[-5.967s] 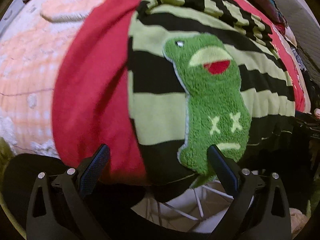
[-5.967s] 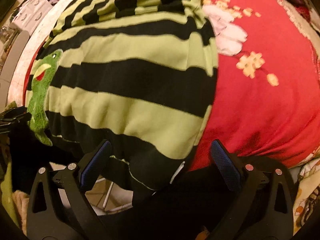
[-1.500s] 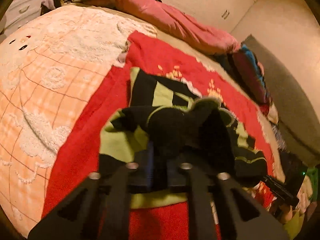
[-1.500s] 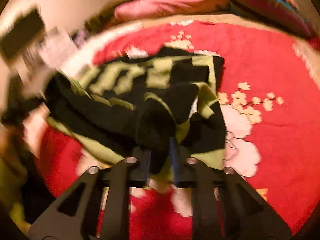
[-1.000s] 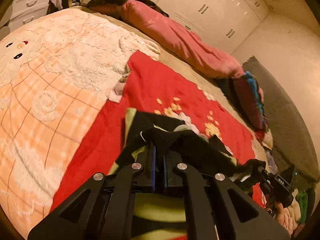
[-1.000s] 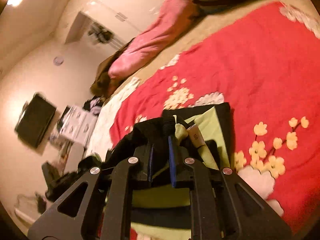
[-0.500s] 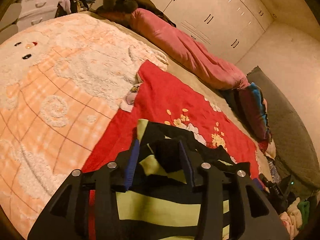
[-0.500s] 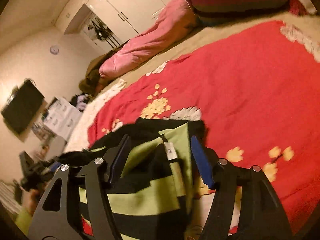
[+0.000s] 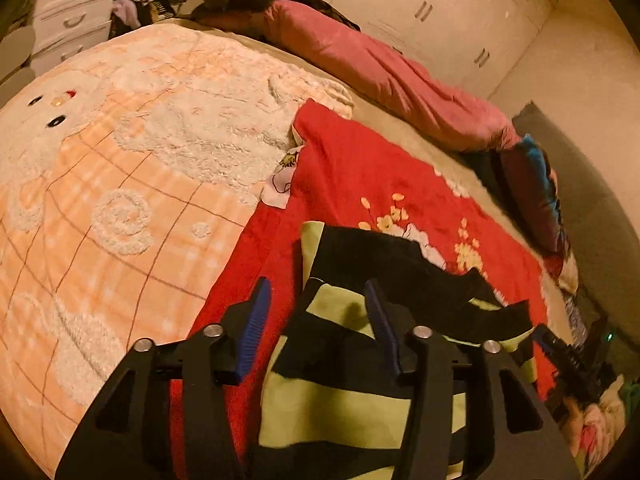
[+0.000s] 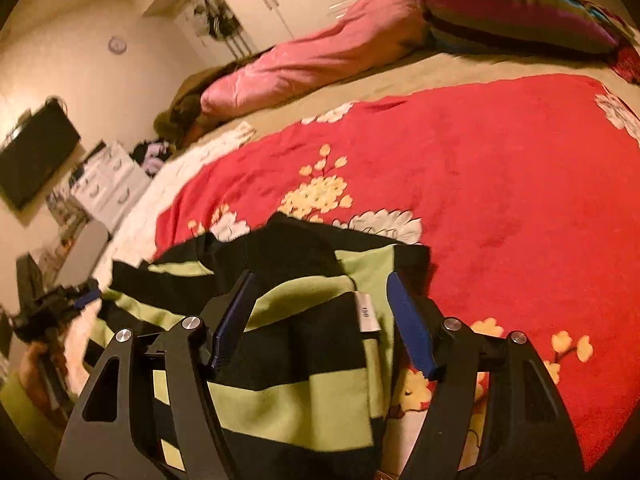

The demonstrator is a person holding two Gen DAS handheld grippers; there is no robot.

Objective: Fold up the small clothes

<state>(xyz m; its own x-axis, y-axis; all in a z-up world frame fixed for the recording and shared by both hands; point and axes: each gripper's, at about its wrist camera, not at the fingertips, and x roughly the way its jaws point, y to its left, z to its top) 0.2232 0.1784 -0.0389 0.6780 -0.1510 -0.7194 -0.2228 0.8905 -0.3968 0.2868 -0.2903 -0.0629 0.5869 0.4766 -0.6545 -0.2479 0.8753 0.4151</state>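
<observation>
From the left wrist view, the left gripper [image 9: 316, 312] stood with its jaws spread wide and nothing between them, poised over the near left corner of the striped garment [image 9: 360, 400]. That black-and-green piece lay doubled on the red floral blanket [image 9: 360, 172], beside an orange-and-white fleece blanket [image 9: 120, 184] that only this view showed in full. A pink duvet [image 9: 380, 76] ran along the far side, with white wardrobe doors [image 9: 440, 12] behind it and a white chest of drawers [image 9: 68, 20] at far left. The other gripper appeared at the right edge, small and dark.

From the right wrist view, the right gripper [image 10: 320, 308] was likewise wide open and empty, angled down over the garment's [image 10: 288, 400] right side. A white size tag [image 10: 366, 312] lay between the fingers; its print was too blurred to read. Only here appeared a wall-mounted television [image 10: 34, 156], a round wall clock [image 10: 117, 45] and a striped pillow [image 10: 508, 8]. The left gripper [image 10: 80, 298] showed at the left edge.
</observation>
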